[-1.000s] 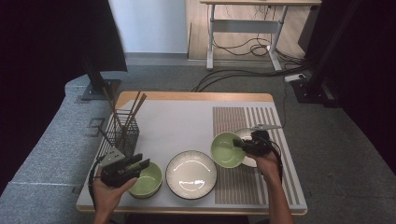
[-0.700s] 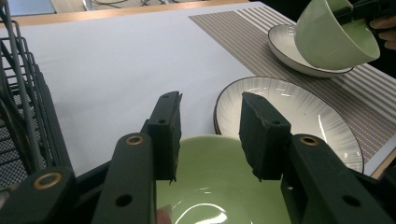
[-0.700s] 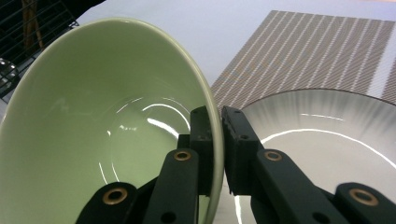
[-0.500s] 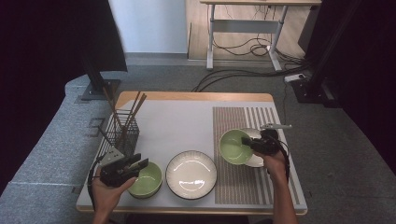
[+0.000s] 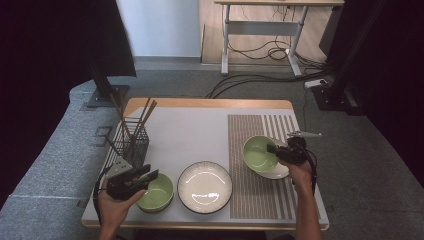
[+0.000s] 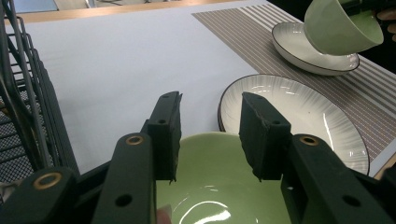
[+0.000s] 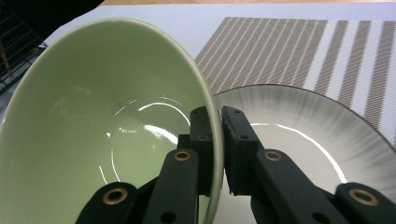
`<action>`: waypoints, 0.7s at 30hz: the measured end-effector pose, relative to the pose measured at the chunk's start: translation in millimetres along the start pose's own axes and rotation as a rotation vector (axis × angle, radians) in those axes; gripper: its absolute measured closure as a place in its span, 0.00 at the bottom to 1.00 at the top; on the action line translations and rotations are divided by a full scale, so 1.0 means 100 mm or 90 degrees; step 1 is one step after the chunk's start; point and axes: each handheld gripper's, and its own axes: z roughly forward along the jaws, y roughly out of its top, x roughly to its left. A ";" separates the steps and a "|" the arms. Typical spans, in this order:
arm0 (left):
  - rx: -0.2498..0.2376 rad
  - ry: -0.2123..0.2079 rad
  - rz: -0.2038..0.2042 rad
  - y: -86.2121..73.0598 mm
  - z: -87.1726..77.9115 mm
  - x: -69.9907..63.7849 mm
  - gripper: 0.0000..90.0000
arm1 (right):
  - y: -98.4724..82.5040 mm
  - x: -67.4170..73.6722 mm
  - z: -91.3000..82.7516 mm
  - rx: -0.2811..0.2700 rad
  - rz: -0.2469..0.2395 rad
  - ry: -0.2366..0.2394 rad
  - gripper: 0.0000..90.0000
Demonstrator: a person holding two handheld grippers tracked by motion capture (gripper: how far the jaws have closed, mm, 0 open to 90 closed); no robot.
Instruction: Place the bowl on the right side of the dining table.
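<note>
While the left tool (image 5: 150,176) waits spread above the near green bowl (image 5: 156,192) at the table's (image 5: 190,131) left front, the high view shows the right tool (image 5: 272,149) has carried the lifted green bowl (image 5: 259,153) rightward, off the striped mat (image 5: 260,190) and over the white plate (image 5: 276,172) by the right edge. From the left gripper view, that bowl (image 6: 341,28) hangs tilted above this plate (image 6: 303,49), apart from the larger plate (image 6: 303,116). Seen in the right gripper view, the right tool (image 7: 218,122) pinches the bowl's rim (image 7: 205,93), the plate (image 7: 299,121) below. Judging by this, setting it down comes next.
</note>
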 end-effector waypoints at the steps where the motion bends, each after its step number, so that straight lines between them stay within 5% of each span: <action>1: 0.000 0.000 0.000 0.00 0.00 0.00 0.65 | 0.00 -0.01 0.00 -0.003 0.002 -0.003 0.93; 21: 0.001 0.000 -0.002 0.00 -0.01 0.01 0.65 | -0.10 -0.31 -0.02 0.007 0.043 -0.067 0.93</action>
